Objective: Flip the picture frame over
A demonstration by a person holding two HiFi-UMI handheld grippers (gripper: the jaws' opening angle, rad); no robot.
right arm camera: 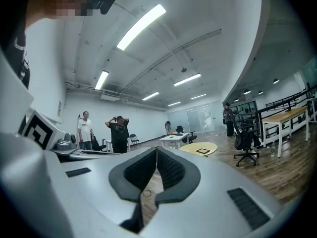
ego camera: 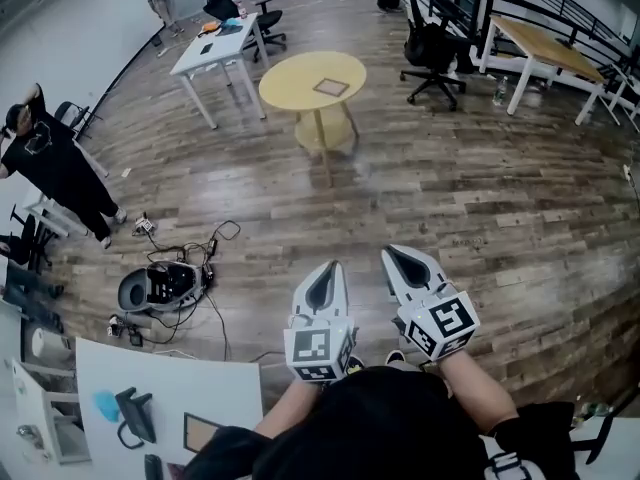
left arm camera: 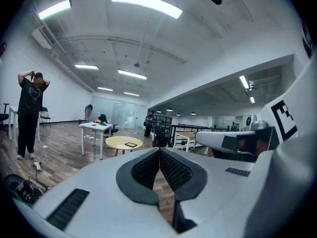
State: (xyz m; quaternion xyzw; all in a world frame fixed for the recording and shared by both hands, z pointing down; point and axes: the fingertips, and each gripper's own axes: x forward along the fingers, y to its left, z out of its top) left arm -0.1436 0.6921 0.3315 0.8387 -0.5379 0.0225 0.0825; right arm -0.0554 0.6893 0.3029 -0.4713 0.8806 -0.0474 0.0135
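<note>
A small dark picture frame [ego camera: 331, 87] lies flat on the round yellow table [ego camera: 290, 89] far ahead across the wood floor. It also shows in the left gripper view as the frame [left arm camera: 131, 144] and in the right gripper view as the frame [right arm camera: 203, 150]. My left gripper [ego camera: 331, 266] and right gripper [ego camera: 388, 252] are held side by side close to my body, pointing roughly level toward the table. Both are shut with nothing between their jaws, and both are far from the frame.
A white desk [ego camera: 215, 48] with items stands left of the round table. Black office chairs [ego camera: 434, 53] and a wooden bench table [ego camera: 545, 48] stand at the right. Cables and a device [ego camera: 160, 286] lie on the floor at left. A person [ego camera: 55, 163] stands at far left.
</note>
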